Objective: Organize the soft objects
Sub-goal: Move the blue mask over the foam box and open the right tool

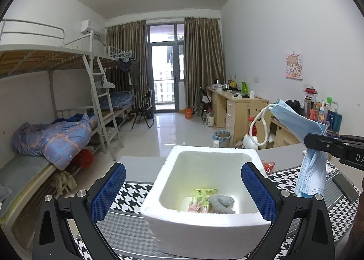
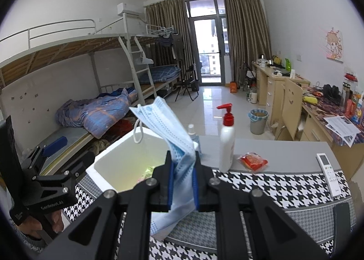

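A white foam box (image 1: 204, 153) stands on the houndstooth cloth, holding a green and pink packet (image 1: 201, 199) and a grey soft piece (image 1: 221, 203). My left gripper (image 1: 183, 191) is open wide just in front of the box, its blue pads (image 1: 109, 191) touching nothing. In the right wrist view the left gripper (image 2: 68, 153) sits at the box's (image 2: 127, 157) near left corner. My right gripper (image 2: 183, 175) is shut on a bunch of blue face masks (image 2: 168, 123). They hang above the table to the right of the box, with a white ear loop dangling. The right gripper (image 1: 315, 144) and masks (image 1: 302, 123) also show from the side.
A white pump bottle (image 2: 227, 141), a small clear bottle (image 2: 193, 134), a red packet (image 2: 252, 161) and a white remote (image 2: 328, 173) lie on the grey table (image 2: 284, 148) behind the cloth. A dark phone (image 1: 345, 187) lies at the right. Bunk beds stand left, desks right.
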The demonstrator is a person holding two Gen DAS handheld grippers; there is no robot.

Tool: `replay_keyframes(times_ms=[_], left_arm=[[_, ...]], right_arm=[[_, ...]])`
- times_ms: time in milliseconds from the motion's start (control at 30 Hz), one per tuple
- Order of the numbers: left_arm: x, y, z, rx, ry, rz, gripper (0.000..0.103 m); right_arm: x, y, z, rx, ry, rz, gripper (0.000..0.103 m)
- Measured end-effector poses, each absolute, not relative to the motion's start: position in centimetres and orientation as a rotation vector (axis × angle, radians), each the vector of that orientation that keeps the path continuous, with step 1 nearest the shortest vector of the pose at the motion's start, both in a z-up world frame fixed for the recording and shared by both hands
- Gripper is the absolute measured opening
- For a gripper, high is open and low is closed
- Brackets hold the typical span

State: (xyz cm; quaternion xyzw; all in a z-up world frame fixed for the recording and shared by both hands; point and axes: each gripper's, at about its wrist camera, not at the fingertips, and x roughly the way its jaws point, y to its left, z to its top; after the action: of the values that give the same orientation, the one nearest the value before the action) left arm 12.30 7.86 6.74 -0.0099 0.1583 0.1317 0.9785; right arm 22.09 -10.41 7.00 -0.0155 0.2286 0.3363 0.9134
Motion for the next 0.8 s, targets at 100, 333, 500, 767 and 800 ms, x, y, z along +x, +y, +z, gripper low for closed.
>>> replay_keyframes(times_ms=[100,333,500,767,800], left_arm=[[11.8,8.4,6.6,-0.027,0.319,0.272,0.102],[10.6,9.7,6.3,-0.039,0.315,0.294,0.102],[10.2,10.2,6.0,-0.040,0.317,0.295,0.102],[9.7,10.7,5.8,-0.042,0.312,0.299,0.102],[9.6,10.8,5.8,-0.047,0.311,0.301,0.102]], right_arm=[[22.0,-9.6,7.0,-0.044,0.472,0.706,0.017],[22.0,-7.8,7.0,-0.062,0.478,0.724,0.017],[22.4,-6.7,6.7,-0.070,0.499,0.734,0.017],[23.3,-5.3,6.6,-0.082,0.521,0.735,0.017],[23.3,-5.2,6.5,-0.084,0.525,0.735,0.017]])
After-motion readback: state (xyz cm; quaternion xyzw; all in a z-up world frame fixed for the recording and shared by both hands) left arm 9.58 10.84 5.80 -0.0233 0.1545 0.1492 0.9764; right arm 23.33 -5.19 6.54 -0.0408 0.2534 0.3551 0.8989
